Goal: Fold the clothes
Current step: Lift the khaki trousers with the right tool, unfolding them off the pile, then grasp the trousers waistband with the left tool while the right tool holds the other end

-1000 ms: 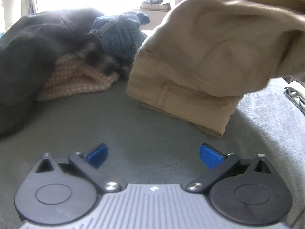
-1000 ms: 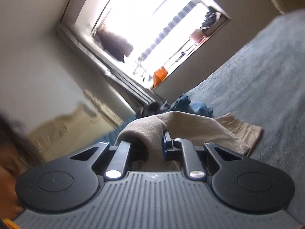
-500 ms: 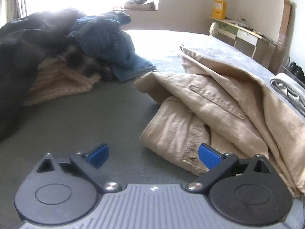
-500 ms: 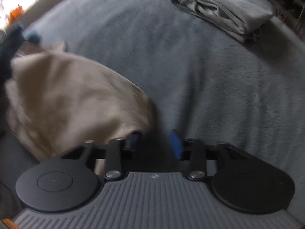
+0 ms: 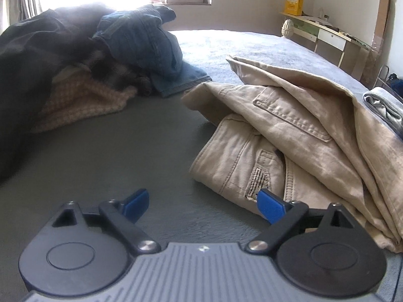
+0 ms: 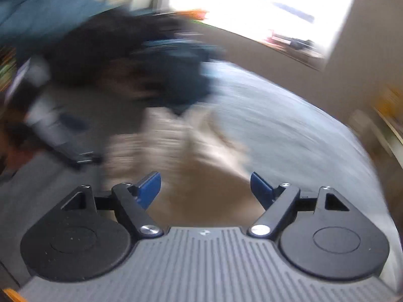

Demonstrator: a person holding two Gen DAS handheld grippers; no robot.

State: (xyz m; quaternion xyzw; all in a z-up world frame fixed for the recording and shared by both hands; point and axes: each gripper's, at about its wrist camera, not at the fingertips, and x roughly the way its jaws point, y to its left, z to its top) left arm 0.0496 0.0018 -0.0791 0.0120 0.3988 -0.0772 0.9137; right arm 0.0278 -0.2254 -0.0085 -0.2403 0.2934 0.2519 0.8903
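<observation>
Khaki trousers (image 5: 297,136) lie in a loose heap on the grey bedspread (image 5: 100,151), waistband and a welted back pocket uppermost, one layer slumped over another rather than squared up, so by my reckoning the fold is only begun and the heap wants flattening first. They sit in the open stretch of bed, apart from the unsorted pile, probably so there is room to spread them. The left gripper (image 5: 204,205) hovers low just before the nearest corner of the waistband; its jaws are closing a little from wide apart, with nothing between them but bedspread, and its right blue pad sits just at the cloth's edge without pressing it. The right gripper (image 6: 205,186) is letting go: its jaws are opening, and the tan cloth seen between and beyond them is not pinched by either pad. Behind the trousers, nearly touching their far corner, lies a pair of blue jeans (image 5: 148,47) on a pile with a dark garment (image 5: 30,58) and a pale checked knit (image 5: 83,100). At the right edge a folded grey garment (image 5: 385,105) rests close beside the trousers, seemingly one already done. The left wrist view is sharp and gives the seams, the pile and a shelf along the far wall; the right wrist view is badly smeared, showing only tan, dark and blue masses, yet it alone shows the right claw free.
</observation>
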